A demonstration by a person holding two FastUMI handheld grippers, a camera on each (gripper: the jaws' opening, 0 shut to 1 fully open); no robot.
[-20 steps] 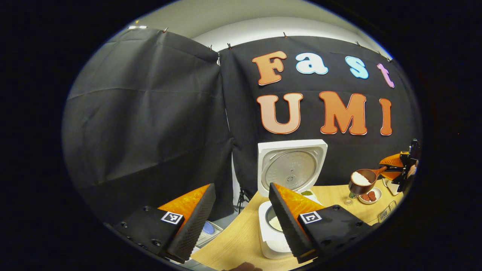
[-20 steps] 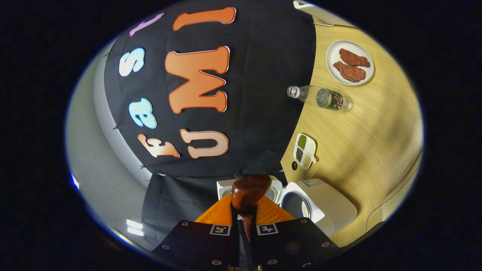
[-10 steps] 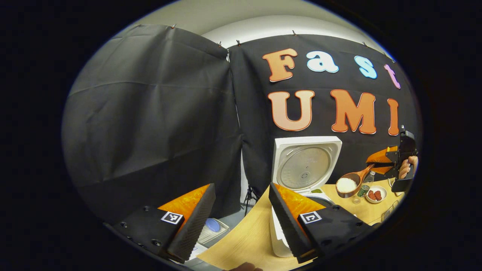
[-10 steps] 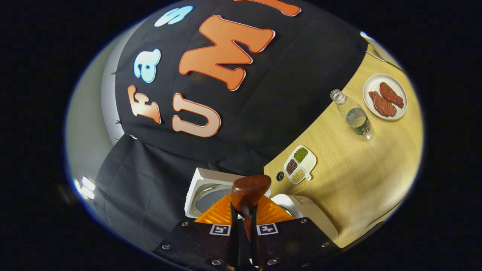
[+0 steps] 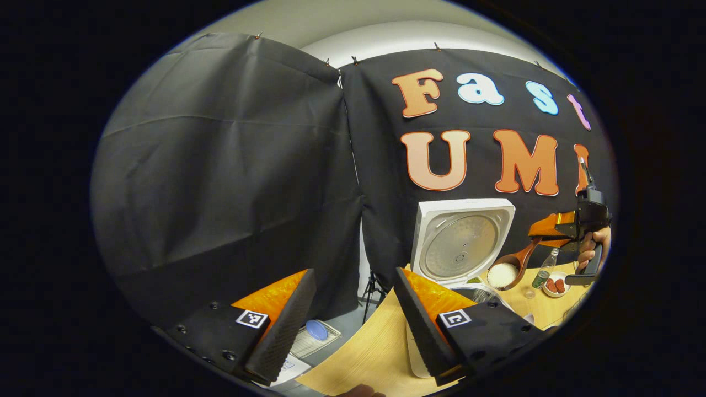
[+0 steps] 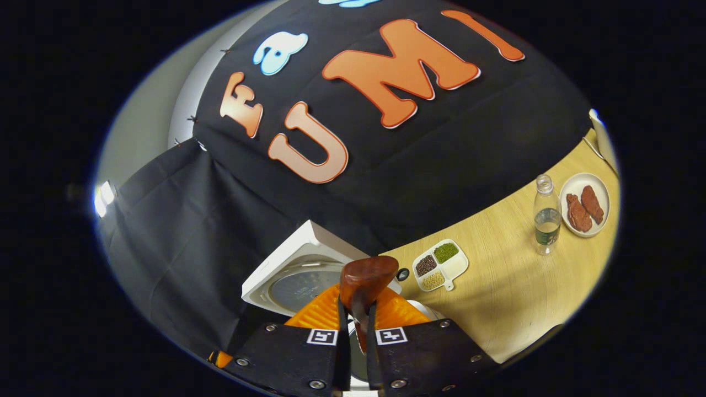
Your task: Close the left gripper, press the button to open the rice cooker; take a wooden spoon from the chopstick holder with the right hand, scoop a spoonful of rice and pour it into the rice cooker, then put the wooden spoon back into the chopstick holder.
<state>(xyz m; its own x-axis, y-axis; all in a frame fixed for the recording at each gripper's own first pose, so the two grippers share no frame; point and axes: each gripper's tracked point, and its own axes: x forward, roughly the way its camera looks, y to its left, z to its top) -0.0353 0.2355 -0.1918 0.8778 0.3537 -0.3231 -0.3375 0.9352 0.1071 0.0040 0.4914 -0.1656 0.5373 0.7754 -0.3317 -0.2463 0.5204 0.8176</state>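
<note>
Right hand-held gripper (image 6: 356, 331) pinches brown wooden spoon (image 5: 510, 269) of rice over open white rice cooker (image 5: 460, 245); left hand-held gripper (image 5: 353, 325) spread, idle. Next: tip it in.

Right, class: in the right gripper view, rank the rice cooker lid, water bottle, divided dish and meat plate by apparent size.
1. Rice cooker lid, partly hidden.
2-4. Water bottle, divided dish and meat plate: too alike to rank.

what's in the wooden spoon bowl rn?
A heap of white rice fills the wooden spoon, held by the right gripper beside the open rice cooker lid. In the right gripper view the bowl's back faces the camera, hiding the rice.
</note>
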